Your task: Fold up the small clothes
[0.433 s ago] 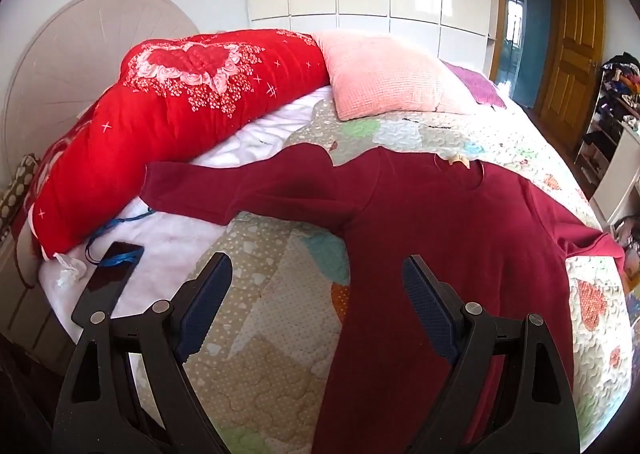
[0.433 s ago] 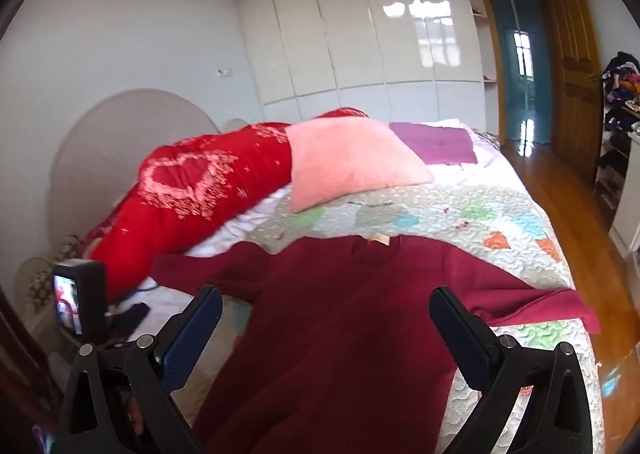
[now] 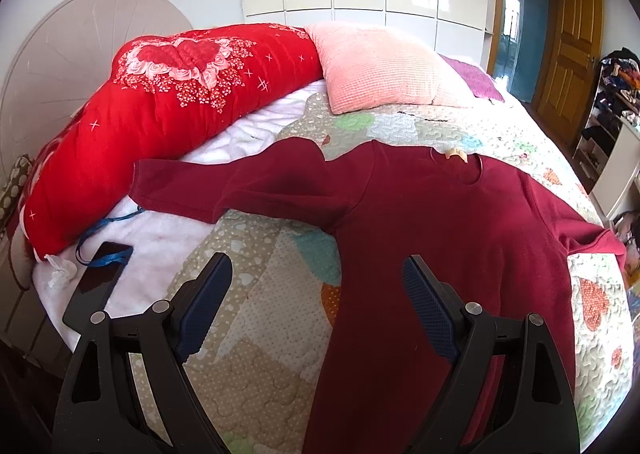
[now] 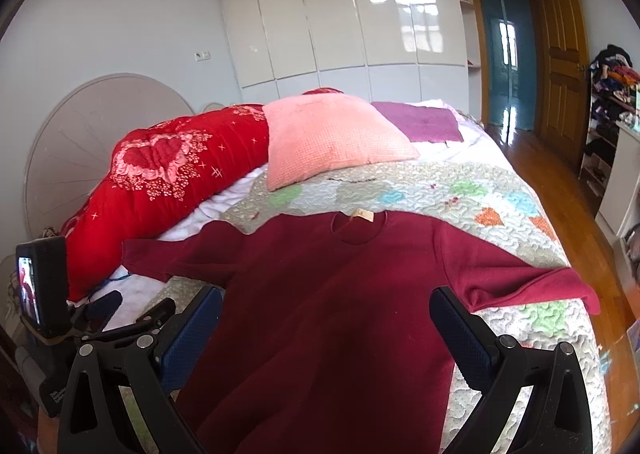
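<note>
A dark red long-sleeved shirt [image 3: 440, 222] lies spread flat on the quilted bed, collar away from me, sleeves stretched out left and right. It also shows in the right wrist view [image 4: 340, 294]. My left gripper [image 3: 316, 286] is open and empty, held above the shirt's left edge and the quilt. My right gripper [image 4: 326, 314] is open and empty above the shirt's body. The other gripper with its camera [image 4: 40, 290] shows at the left of the right wrist view.
A patchwork quilt [image 3: 260, 294] covers the bed. A rolled red duvet [image 3: 168, 114] and a pink pillow [image 3: 380, 66] lie beyond the shirt. A black phone [image 3: 94, 286] with a blue strap lies at the left. The wooden floor [image 4: 560, 182] and a shelf are at the right.
Both grippers have lowered and moved slightly nearer the shirt; the shirt has not moved.
</note>
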